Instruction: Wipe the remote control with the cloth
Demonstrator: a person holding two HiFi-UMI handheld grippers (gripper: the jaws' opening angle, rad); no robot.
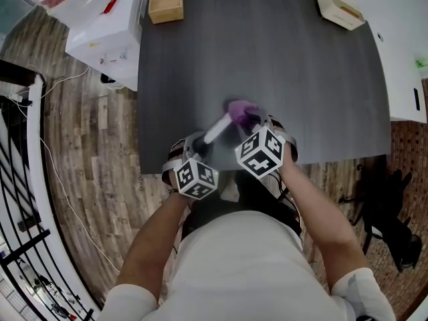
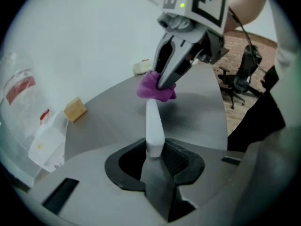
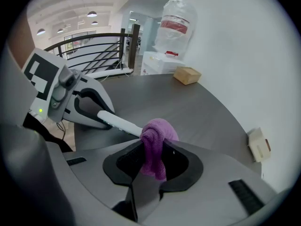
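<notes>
A slim white remote control (image 2: 153, 126) sticks out from my left gripper (image 2: 155, 150), whose jaws are shut on its near end. It hangs above the dark grey table (image 1: 281, 65) and shows as a white bar (image 1: 215, 131) in the head view. A bunched purple cloth (image 3: 154, 145) is clamped in my right gripper (image 3: 153, 166). The cloth (image 2: 156, 87) rests against the remote's far tip (image 3: 120, 122). In the head view the cloth (image 1: 241, 112) sits just ahead of the right gripper (image 1: 253, 122), with the left gripper (image 1: 200, 142) close beside it.
A wooden block (image 1: 165, 0) lies at the table's far left edge and a cream box (image 1: 341, 9) at its far right corner. A white carton (image 1: 110, 29) stands on the floor to the left. An office chair (image 2: 237, 76) stands beyond the table's right side.
</notes>
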